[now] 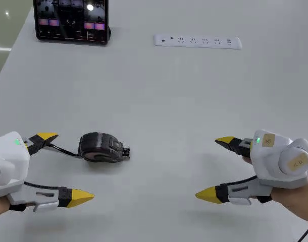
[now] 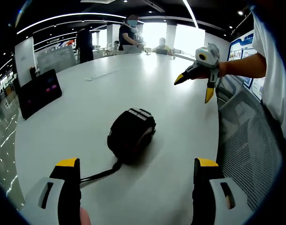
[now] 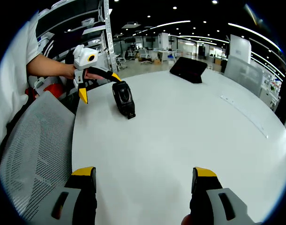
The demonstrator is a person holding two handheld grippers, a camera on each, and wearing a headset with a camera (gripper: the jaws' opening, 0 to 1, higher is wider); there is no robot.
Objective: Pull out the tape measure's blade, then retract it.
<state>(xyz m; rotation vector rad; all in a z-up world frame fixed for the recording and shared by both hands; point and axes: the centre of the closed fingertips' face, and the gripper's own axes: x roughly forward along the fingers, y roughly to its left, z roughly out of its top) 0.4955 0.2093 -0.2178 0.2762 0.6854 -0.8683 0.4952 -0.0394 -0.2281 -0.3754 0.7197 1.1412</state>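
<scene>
A dark grey tape measure (image 1: 100, 147) lies on the white table, its blade tip facing right and a black wrist strap trailing left. My left gripper (image 1: 68, 166) stands open just left of it, the case ahead of the yellow-tipped jaws; the tape measure (image 2: 131, 133) lies a short way beyond them and apart from them. Far off at the table's right, my right gripper (image 1: 214, 169) is open and holds nothing. From there the tape measure (image 3: 124, 98) lies well ahead, beside the left gripper (image 3: 94, 82). The right gripper (image 2: 195, 84) hangs beyond the case.
A dark tablet (image 1: 71, 20) stands at the back left and a white power strip (image 1: 197, 41) lies at the back centre. A mesh chair (image 3: 33, 150) stands beside the table (image 1: 159, 101). Several people (image 2: 133, 30) stand at its far end.
</scene>
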